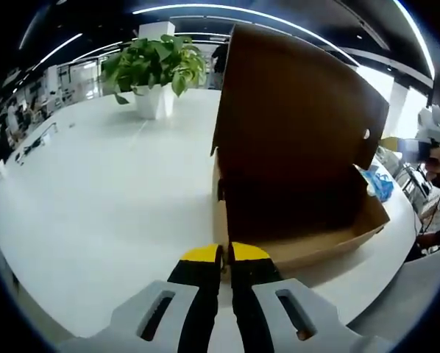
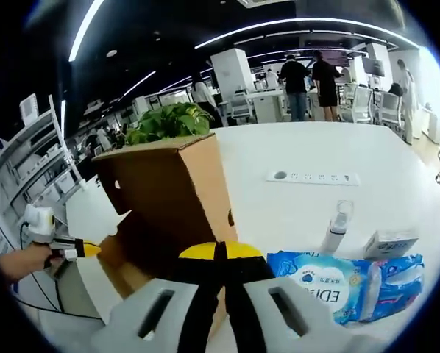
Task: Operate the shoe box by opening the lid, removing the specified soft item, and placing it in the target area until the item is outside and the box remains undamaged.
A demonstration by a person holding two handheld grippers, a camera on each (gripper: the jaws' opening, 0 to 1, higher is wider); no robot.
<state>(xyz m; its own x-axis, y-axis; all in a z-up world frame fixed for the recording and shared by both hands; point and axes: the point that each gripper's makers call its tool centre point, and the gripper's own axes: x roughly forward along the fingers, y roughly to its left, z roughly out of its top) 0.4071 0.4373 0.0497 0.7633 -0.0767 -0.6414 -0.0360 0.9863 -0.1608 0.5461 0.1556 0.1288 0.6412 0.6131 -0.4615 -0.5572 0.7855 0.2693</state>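
Cardboard is seen in both views: the shoe box [image 1: 301, 220] stands on the white counter [image 1: 95, 198] with its lid [image 1: 297, 103] raised upright. In the left gripper view the dark inner face of the lid and the open tray are shown; no contents can be made out inside the tray, so the soft item cannot be located there. The left gripper [image 1: 226, 254] is seen at the bottom of that view, its yellow-tipped jaws brought together with only a thin seam between them, just at the near corner of the box. A potted plant [image 1: 155, 70] is placed farther back on the counter, and a hand holding the other gripper [image 1: 430, 136] is caught at the right edge.

In the right gripper view the box [image 2: 168, 198] is seen from the opposite side, so that the tan outer face of the lid is presented, with leaves of the plant [image 2: 168, 121] above it. The right gripper [image 2: 220, 251] is shown with its jaws pressed together, holding nothing, close against the box. Things hidden from the left view are revealed here: a blue pack of wipes [image 2: 330, 283], a small white carton [image 2: 391, 243], a white bottle [image 2: 336, 228] and a power strip [image 2: 312, 176] on the counter. The left gripper [image 2: 76, 248], held in a hand, is seen at the left edge. People are standing among desks in the background.
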